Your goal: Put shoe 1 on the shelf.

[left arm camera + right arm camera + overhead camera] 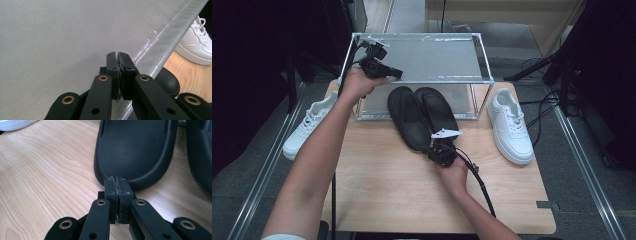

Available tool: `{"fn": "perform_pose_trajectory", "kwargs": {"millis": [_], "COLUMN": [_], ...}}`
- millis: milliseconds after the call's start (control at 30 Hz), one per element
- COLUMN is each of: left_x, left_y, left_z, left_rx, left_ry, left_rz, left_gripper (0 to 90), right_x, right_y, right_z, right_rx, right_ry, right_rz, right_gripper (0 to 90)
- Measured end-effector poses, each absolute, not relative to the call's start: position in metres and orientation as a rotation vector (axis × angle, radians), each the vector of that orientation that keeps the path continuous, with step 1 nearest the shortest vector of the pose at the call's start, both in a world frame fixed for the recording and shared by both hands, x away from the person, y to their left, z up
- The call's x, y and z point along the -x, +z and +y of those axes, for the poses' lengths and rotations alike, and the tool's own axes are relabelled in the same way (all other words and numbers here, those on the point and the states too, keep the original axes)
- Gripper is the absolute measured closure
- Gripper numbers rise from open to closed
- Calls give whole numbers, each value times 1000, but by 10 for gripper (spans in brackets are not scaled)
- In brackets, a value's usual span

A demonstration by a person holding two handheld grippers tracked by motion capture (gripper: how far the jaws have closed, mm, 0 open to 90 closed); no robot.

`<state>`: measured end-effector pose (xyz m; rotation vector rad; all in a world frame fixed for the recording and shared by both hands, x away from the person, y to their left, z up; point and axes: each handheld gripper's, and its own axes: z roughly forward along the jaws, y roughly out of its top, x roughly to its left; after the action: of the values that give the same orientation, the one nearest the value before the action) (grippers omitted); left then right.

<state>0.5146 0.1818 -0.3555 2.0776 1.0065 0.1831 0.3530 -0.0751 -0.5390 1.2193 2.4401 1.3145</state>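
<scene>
Two black slippers lie side by side on the wooden table, toes under a metal-framed rack [482, 80]. My right gripper [429, 148] is shut, and its tips rest against the heel of the left slipper [408, 117]; in the right gripper view the closed tips [115, 180] meet that heel [135, 152] with nothing between the pads. The right slipper [437, 110] lies beside it. My left gripper [396, 73] is shut and empty over the left front part of the rack's grey shelf [432, 57]; its closed tips [117, 56] hover above the shelf surface [55, 42].
A white sneaker [510, 125] stands on the table right of the rack, also seen past the shelf edge [197, 42]. Another white sneaker [309, 125] lies at the table's left edge. Bare wood [402, 195] spreads toward the front. Cables trail on the floor at the right.
</scene>
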Motion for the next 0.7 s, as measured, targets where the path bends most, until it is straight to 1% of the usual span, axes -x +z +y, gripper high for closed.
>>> {"fn": "perform_pose_trajectory", "kwargs": {"millis": [700], "left_x": [-514], "left_y": [-356], "left_z": [182], "left_rx": [-2080], "left_ry": [187], "left_rz": [1000], "left_gripper": [881], "right_x": [-371], "right_y": [-532], "right_z": [-47], "right_rx": [-1221], "right_ry": [1348], "right_rz": [2436], "right_gripper": [897]}}
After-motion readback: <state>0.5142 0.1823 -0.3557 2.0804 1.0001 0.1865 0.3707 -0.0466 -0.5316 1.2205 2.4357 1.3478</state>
